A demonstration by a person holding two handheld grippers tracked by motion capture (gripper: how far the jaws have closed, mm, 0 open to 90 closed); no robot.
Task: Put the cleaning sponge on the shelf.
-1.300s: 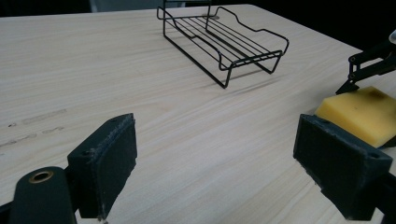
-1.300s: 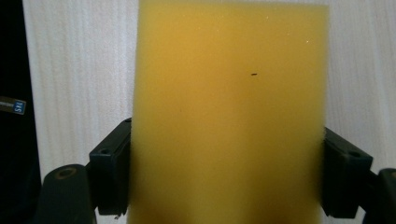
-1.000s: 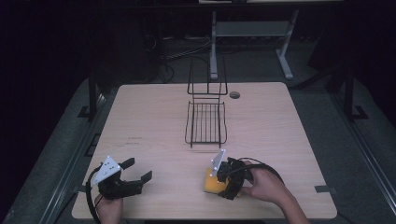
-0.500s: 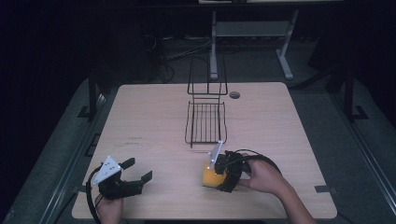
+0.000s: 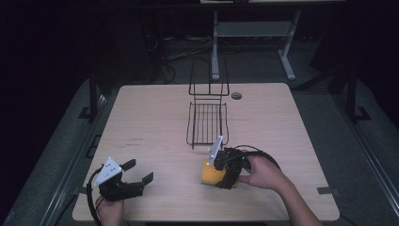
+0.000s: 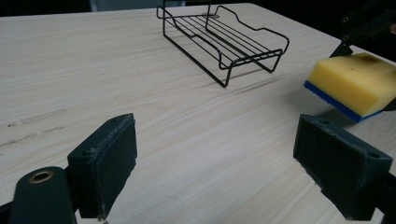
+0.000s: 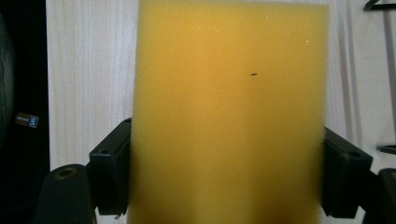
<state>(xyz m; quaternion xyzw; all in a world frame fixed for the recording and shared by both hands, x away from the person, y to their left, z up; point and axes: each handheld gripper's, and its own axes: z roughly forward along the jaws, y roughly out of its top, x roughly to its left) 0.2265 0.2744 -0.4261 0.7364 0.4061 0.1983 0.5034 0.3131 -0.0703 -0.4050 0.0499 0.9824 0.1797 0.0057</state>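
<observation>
Sponge (image 5: pixel 209 173) pinched across its sides by right gripper (image 5: pixel 221 170).
Soft, light, squashy; best gripped mid-body, gently. Left gripper (image 5: pixel 139 173) spread wide, holding nothing.

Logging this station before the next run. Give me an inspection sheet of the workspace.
Surface: pale wood table, faint marks near its left edge.
Job's things: yellow sponge with blue underside; black wire rack apart from it.
Clutter: nothing seen.
Grippers: right gripper jaws pressed on the sponge's sides; left gripper jaws wide apart, holding nothing.
Cables: black loop behind the right gripper.
Surroundings: dark floor, grey metal frame beyond the table.
</observation>
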